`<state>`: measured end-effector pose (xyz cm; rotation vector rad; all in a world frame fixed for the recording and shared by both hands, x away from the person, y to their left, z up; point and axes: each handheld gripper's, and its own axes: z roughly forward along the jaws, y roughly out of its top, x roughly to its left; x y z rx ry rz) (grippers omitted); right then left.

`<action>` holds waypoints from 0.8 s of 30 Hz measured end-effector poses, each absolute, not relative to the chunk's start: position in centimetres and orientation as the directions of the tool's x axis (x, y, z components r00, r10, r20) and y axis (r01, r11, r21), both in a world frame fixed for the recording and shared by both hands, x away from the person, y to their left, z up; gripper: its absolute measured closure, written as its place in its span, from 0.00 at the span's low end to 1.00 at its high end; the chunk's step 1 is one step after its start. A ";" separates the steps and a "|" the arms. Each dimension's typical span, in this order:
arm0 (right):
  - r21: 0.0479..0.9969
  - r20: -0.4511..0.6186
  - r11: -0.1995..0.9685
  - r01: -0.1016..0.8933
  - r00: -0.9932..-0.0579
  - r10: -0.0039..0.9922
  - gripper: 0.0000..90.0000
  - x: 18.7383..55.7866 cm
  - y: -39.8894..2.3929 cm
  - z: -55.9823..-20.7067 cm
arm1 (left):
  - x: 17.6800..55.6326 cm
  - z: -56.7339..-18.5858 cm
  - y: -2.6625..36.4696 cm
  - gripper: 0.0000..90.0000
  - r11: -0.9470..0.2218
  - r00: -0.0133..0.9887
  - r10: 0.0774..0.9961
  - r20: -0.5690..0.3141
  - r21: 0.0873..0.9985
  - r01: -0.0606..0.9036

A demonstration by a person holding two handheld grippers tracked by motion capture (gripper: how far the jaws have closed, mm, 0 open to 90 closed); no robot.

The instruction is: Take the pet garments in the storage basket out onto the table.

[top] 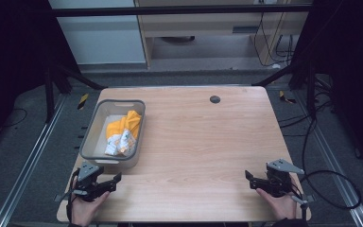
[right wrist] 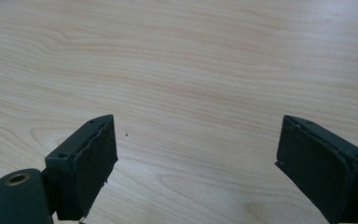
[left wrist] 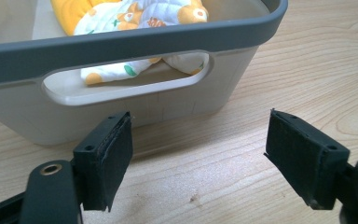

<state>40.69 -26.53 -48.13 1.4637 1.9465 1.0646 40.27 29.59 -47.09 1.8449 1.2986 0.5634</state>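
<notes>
left gripper (top: 116, 182): jaws released, nothing between them, just beside the near end of the grey bin (top: 90, 142) holding an orange-and-white cloth (top: 122, 132); right gripper (top: 248, 178): jaws released over bare table (top: 203, 142)

Looks like a lab recording cell: wooden counter (top: 194, 142) boxed in by dark frame bars (top: 179, 10), floor rails (top: 26, 163), loose cables (top: 328, 182).

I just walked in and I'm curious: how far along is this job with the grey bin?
The orange-and-white cloth already lies crumpled inside the grey bin. Nothing is in hand: the left gripper and the right gripper both stand open over the table. What may remain is handling the bin or the cloth.
</notes>
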 end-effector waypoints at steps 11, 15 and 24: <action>0.804 0.051 0.134 0.579 -0.293 0.955 0.12 40.8 -27.5 -48.6 | 40.0 -46.1 29.7 0.26 -0.134 0.376 0.922 -0.094 0.833 0.536; 0.806 0.041 0.145 0.574 -0.299 0.953 0.12 40.9 -27.4 -48.6 | 39.9 -45.5 29.8 0.27 -0.119 0.376 0.921 -0.103 0.844 0.522; 0.808 0.038 0.147 0.571 -0.298 0.954 0.12 40.9 -27.3 -48.6 | 39.7 -44.6 29.7 0.27 -0.116 0.395 0.912 -0.108 0.856 0.503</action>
